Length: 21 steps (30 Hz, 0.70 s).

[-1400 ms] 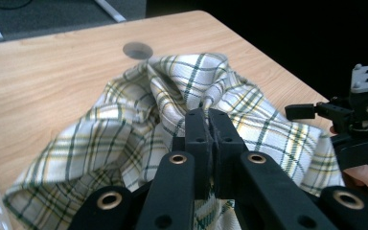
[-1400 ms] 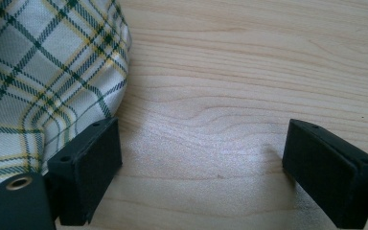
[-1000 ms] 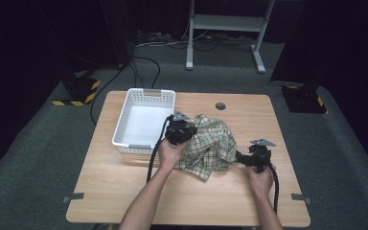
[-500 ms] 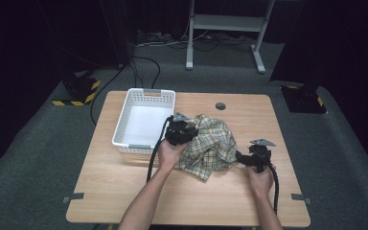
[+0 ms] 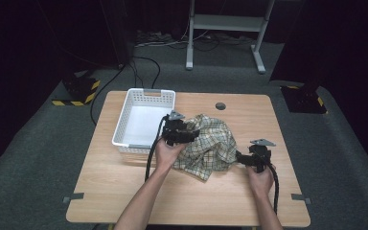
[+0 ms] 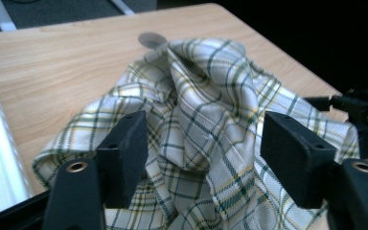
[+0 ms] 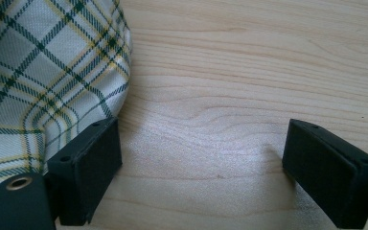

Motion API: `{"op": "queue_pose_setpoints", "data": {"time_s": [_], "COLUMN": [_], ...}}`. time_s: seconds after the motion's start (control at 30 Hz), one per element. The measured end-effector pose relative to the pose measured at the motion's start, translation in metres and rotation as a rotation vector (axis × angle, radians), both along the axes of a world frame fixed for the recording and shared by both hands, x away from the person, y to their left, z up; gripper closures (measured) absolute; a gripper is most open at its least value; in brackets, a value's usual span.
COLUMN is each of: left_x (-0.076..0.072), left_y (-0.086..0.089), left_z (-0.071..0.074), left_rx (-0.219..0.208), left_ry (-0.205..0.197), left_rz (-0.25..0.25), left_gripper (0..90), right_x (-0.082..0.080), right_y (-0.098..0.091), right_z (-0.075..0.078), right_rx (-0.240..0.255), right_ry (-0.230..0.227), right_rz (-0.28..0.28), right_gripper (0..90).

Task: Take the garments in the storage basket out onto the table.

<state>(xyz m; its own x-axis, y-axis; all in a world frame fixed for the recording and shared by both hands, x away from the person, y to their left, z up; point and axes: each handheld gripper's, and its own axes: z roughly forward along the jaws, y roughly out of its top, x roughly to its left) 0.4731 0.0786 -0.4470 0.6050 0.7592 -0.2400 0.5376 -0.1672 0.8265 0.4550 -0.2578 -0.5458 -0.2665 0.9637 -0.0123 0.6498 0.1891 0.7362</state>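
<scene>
The wooden worktop carries a white basket at its left rear. Just beside the basket, near the middle, a plaid cloth lies crumpled in a heap. The left tool hovers over the cloth's left edge; its jaws have just been opening and now stand wide, with folds between them but not pinched. The right tool sits at the cloth's right edge, jaws wide apart over bare wood, holding nothing.
</scene>
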Motion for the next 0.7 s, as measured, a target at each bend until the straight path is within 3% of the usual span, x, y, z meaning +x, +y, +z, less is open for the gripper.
{"op": "queue_pose_setpoints", "data": {"time_s": [0.3, 0.57, 0.6, 0.63, 0.7], "left_x": [-0.0017, -0.0030, -0.0033, -0.0045, -0.0056], "left_y": [0.0053, 0.0069, 0.0071, 0.0067, 0.0067], "left_z": [0.0033, 0.0046, 0.0048, 0.0054, 0.0059], "left_rx": [0.010, 0.033, 0.038, 0.071, 0.079], "left_ry": [-0.001, 0.000, 0.000, -0.008, -0.013], "left_rz": [0.012, 0.028, 0.033, 0.041, 0.037], "left_gripper": [16.8, 8.5, 8.5, 8.1, 6.6], "right_x": [0.0000, 0.0000, 0.0000, 0.0000, 0.0000], "right_y": [0.0000, 0.0000, 0.0000, 0.0000, 0.0000], "right_z": [0.0000, 0.0000, 0.0000, 0.0000, 0.0000], "right_rx": [0.000, 0.000, 0.000, 0.000, 0.000], "right_ry": [0.000, 0.000, 0.000, 0.000, 0.000], "right_rz": [0.000, 0.000, 0.000, 0.000, 0.000], "right_gripper": [12.6, 12.6, 12.6, 12.6, 12.6]}}
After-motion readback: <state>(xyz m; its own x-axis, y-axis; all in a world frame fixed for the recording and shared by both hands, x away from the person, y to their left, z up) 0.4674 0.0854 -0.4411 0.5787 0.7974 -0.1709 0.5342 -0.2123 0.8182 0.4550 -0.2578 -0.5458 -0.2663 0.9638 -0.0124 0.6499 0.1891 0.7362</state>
